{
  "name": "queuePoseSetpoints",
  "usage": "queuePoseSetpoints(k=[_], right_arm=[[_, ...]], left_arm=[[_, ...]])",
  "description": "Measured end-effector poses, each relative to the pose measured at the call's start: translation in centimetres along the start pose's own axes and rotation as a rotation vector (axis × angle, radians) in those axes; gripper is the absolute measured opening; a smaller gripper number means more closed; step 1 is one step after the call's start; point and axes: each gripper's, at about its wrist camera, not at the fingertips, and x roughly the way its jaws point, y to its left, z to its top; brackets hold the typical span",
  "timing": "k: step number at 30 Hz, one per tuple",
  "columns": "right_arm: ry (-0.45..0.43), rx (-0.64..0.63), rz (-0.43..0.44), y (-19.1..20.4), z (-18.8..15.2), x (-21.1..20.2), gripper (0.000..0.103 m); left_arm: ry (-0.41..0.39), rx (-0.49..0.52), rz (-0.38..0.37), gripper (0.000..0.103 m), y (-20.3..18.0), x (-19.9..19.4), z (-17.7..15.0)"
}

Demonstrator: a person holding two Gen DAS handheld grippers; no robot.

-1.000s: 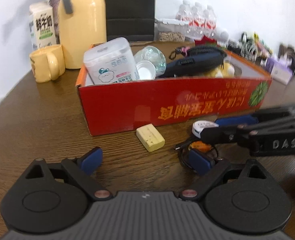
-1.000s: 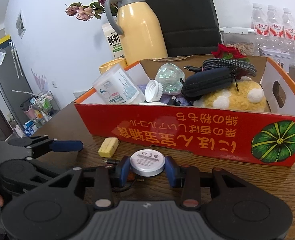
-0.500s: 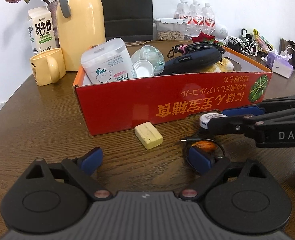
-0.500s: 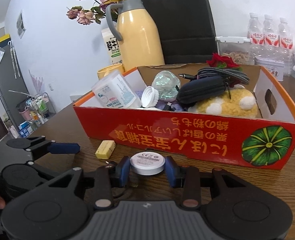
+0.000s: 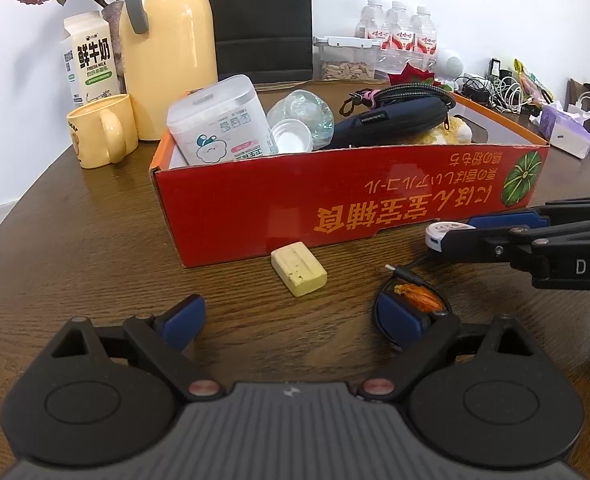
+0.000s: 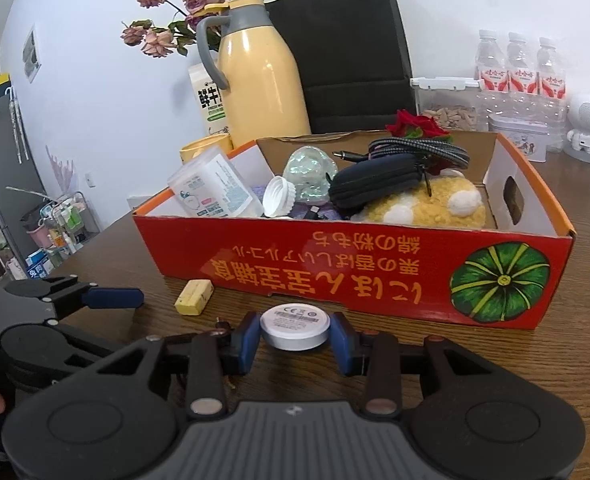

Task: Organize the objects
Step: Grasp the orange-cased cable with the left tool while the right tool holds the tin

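Observation:
In the right wrist view my right gripper (image 6: pixel 295 334) is shut on a white round charger disc (image 6: pixel 295 324), held just above the wooden table in front of the red cardboard box (image 6: pixel 355 276). The left wrist view shows the disc (image 5: pixel 441 234) in that gripper (image 5: pixel 495 236), which reaches in from the right. A black cable coil with an orange tie (image 5: pixel 417 298) lies on the table under it, against my left gripper's right finger (image 5: pixel 399 318). My left gripper (image 5: pixel 291 316) is open with nothing between its fingers. A yellow block (image 5: pixel 299 268) lies ahead of it, by the box front.
The box holds a white plastic container (image 5: pixel 221 120), a dark pouch (image 5: pixel 391 120), a clear bottle and a yellow plush. A yellow mug (image 5: pixel 101 136), milk carton, yellow thermos (image 5: pixel 167 40) and black bag stand behind it. Water bottles and cables crowd the back right.
The right gripper, still holding the disc, has risen slightly and tipped up; in the left wrist view it has shifted right. The left gripper has stayed put and open.

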Motion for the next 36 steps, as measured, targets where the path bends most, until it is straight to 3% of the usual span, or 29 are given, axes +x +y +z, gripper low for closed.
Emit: queuePoseSetpoints(k=[26, 33, 35, 36], right_arm=[[-0.006, 0.037, -0.009, -1.4, -1.6, -2.2, 0.037], [-0.003, 0.05, -0.009, -1.8, -1.9, -2.6, 0.037], [0.001, 0.05, -0.013, -1.8, -2.0, -2.6, 0.037], [0.002, 0.051, -0.011, -1.8, -2.0, -2.6, 0.037]], left_arm=[[-0.01, -0.056, 0.066, 0.086, -0.9, -0.8, -0.5], [-0.021, -0.085, 0.104, 0.074, -0.9, -1.3, -0.7], [-0.026, -0.083, 0.104, 0.068, -1.0, -1.4, -0.7], [-0.029, -0.084, 0.105, 0.06, -1.1, -1.5, -0.8]])
